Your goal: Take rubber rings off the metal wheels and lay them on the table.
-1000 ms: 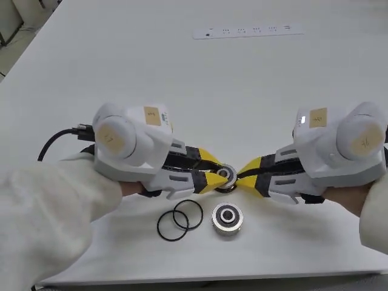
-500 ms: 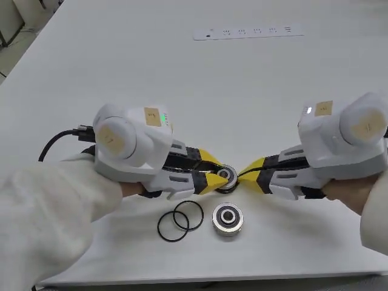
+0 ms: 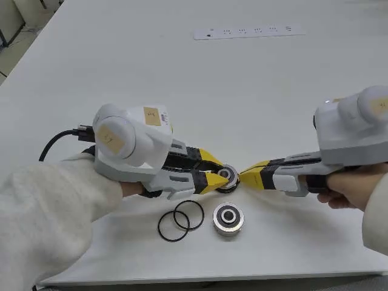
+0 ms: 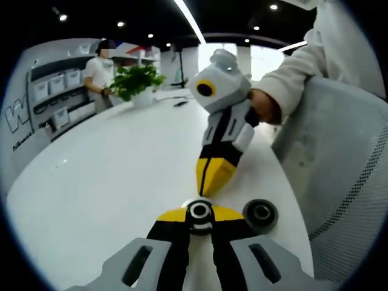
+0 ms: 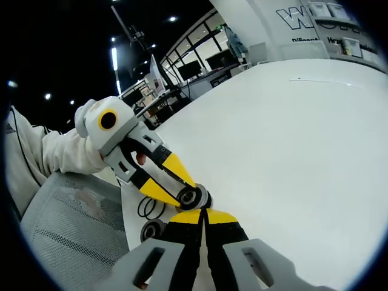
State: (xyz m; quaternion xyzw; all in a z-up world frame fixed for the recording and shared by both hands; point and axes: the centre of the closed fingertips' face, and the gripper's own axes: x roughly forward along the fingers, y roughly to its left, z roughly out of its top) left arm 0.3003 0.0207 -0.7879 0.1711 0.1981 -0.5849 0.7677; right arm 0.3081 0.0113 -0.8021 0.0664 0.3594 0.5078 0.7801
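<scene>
My left gripper [image 3: 219, 176] is shut on a small metal wheel [image 3: 227, 175], held just above the white table [image 3: 200, 91]. In the left gripper view the wheel [image 4: 200, 211] sits between the yellow tips. My right gripper [image 3: 244, 173] comes in from the right, jaws shut, tips against the wheel's rim [image 5: 193, 197]. Whether it pinches a rubber ring is too small to tell. A second metal wheel [image 3: 228, 218] lies flat near the front edge. Two black rubber rings [image 3: 173, 227] [image 3: 188, 214] lie overlapping to its left.
A white power strip [image 3: 247, 31] lies at the far side of the table. A black cable [image 3: 57, 140] trails from the left gripper. The table's front edge runs just below the loose wheel. A person and a potted plant [image 4: 136, 82] stand far off.
My right gripper's body has drawn back to the right and lifted, tilting its jaws down toward the wheel. The left gripper, the loose wheel and the two rings have stayed put.
</scene>
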